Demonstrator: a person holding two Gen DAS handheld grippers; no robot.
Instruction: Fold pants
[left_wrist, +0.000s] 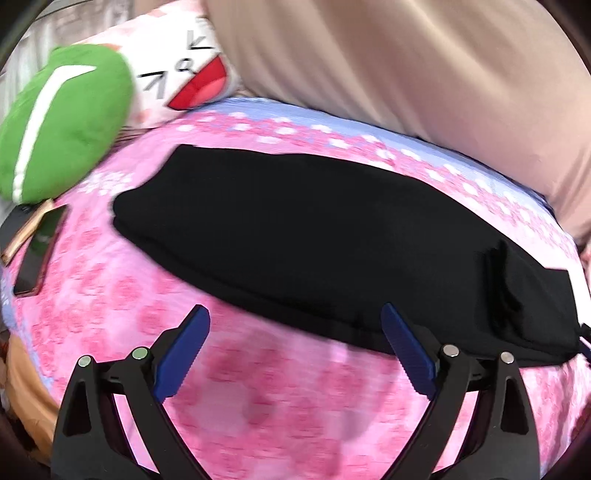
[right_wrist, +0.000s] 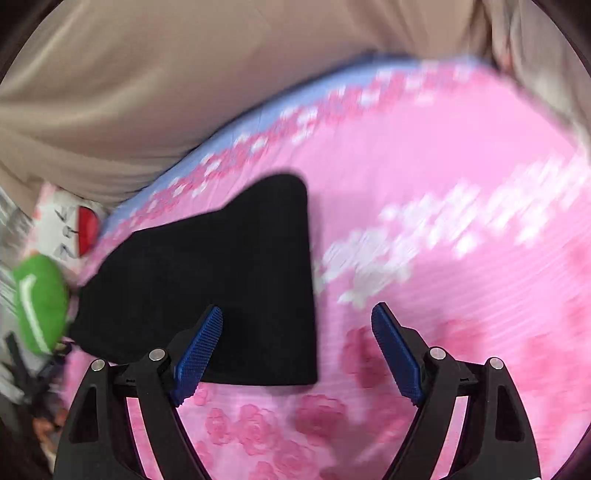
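The black pants (left_wrist: 314, 236) lie flat on the bed, on a pink rose-printed bedsheet (left_wrist: 258, 406), already doubled into a long, thick band with a rounded fold along the near edge. In the right wrist view the same pants (right_wrist: 221, 280) end in a squared-off edge close to the right tool, with a narrower tab running up toward the blue border of the sheet.

The cloth looks soft, limp and fairly light, a matte knit that should not slip between ribbed pads. Being several layers deep, it will sag and slide apart if pinched by the top layer only, so the best hold is probably at the corners of an end, biting through all layers at once. The soft bed underneath gives way, which should let a finger push under the edge.

The left tool (left_wrist: 295, 350) hangs just above the near long edge, jaws spread wide and grasping nothing. The right tool (right_wrist: 297, 350) is likewise released, its left finger over the cloth and its right finger over bare sheet.

Well beyond, a green plush (left_wrist: 62, 129), a white cartoon-face pillow (left_wrist: 184, 74) and a beige curtain (left_wrist: 406, 74) border the bed.
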